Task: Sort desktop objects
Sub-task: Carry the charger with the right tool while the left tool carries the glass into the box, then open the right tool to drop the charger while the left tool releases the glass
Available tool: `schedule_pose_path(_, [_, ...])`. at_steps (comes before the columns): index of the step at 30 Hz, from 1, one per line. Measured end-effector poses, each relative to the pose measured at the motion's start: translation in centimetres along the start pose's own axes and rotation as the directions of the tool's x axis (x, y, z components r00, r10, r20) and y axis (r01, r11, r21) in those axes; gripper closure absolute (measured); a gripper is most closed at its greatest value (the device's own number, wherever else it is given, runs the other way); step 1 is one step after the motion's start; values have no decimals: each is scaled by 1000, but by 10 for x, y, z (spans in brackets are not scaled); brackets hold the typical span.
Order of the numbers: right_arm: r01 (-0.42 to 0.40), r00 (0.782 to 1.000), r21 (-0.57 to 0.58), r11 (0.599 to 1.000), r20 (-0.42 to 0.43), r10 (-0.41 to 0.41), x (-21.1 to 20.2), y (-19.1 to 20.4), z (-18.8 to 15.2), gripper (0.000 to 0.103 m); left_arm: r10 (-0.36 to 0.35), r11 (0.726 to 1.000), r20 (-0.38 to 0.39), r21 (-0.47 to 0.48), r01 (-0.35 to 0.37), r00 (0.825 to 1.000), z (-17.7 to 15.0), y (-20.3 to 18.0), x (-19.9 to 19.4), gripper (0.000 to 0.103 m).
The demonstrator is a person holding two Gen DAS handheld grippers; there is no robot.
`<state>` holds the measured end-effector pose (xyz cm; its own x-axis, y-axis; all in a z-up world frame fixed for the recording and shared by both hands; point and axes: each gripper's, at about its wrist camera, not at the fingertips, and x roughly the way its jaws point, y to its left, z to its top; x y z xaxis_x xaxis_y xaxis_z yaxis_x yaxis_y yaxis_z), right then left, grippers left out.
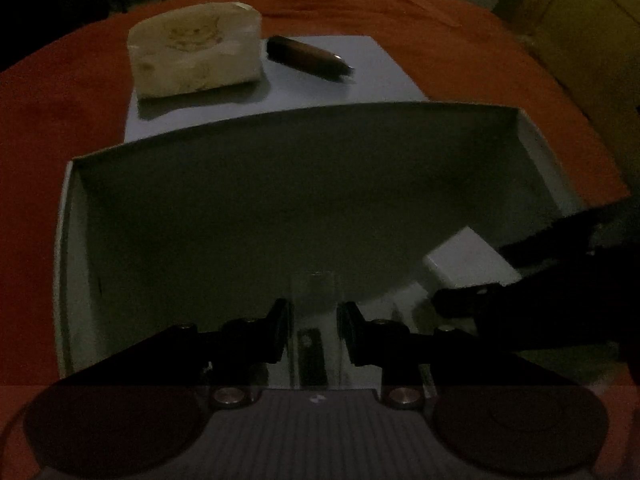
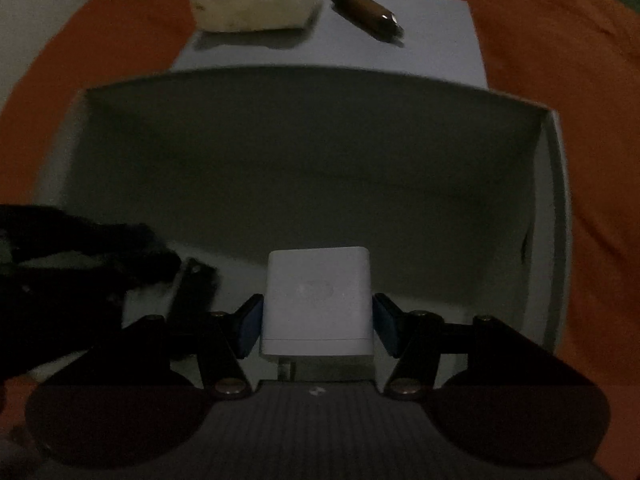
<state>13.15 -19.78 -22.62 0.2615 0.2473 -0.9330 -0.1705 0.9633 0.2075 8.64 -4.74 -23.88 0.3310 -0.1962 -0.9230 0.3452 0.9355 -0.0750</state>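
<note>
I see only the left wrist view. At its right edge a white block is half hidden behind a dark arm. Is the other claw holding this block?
Observer: Yes. In the right wrist view the right claw is shut on the white block, with a blue pad pressing each side.
Operator: Is it a plain block?
Observer: It seems to be a charger: a small metal prong sticks out of its near end.
Operator: My left claw grips a clear case. Is there any marking on the block?
Observer: A faint oval mark sits on its top face; I cannot read it.
</note>
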Motion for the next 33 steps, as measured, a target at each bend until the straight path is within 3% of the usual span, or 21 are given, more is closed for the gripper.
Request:
schedule_pose_path(8, [73, 997, -28, 997, 4, -73, 29, 2, -7, 43, 117, 990, -66, 88, -111, 991, -4, -6, 35, 78])
schedule_pose_path(16, [93, 996, -47, 995, 24, -92, 30, 1, -18, 44, 131, 979, -70, 168, -118, 989, -17, -19, 37, 78])
schedule_pose_path(21, [56, 998, -25, 998, -39, -57, 25, -9, -32, 44, 102, 980, -156, 185, -72, 982, -23, -20, 33, 78])
schedule_pose_path(25, [66, 993, -23, 998, -95, -68, 26, -17, -36, 44, 125, 966, -166, 247, -82, 978, -27, -27, 32, 78])
schedule_pose_path(27, [73, 992, -10, 997, -105, -74, 29, -21, -34, 44, 109, 973, -183, 222, -67, 977, -29, -27, 32, 73])
schedule_pose_path(30, [75, 991, -3, 997, -111, -74, 32, -24, -33, 43, 115, 969, -168, 236, -73, 979, -33, -31, 30, 56])
schedule_pose_path(33, [86, 990, 3, 996, -116, -85, 29, -18, -36, 42, 108, 972, -149, 224, -73, 983, -31, -29, 27, 55])
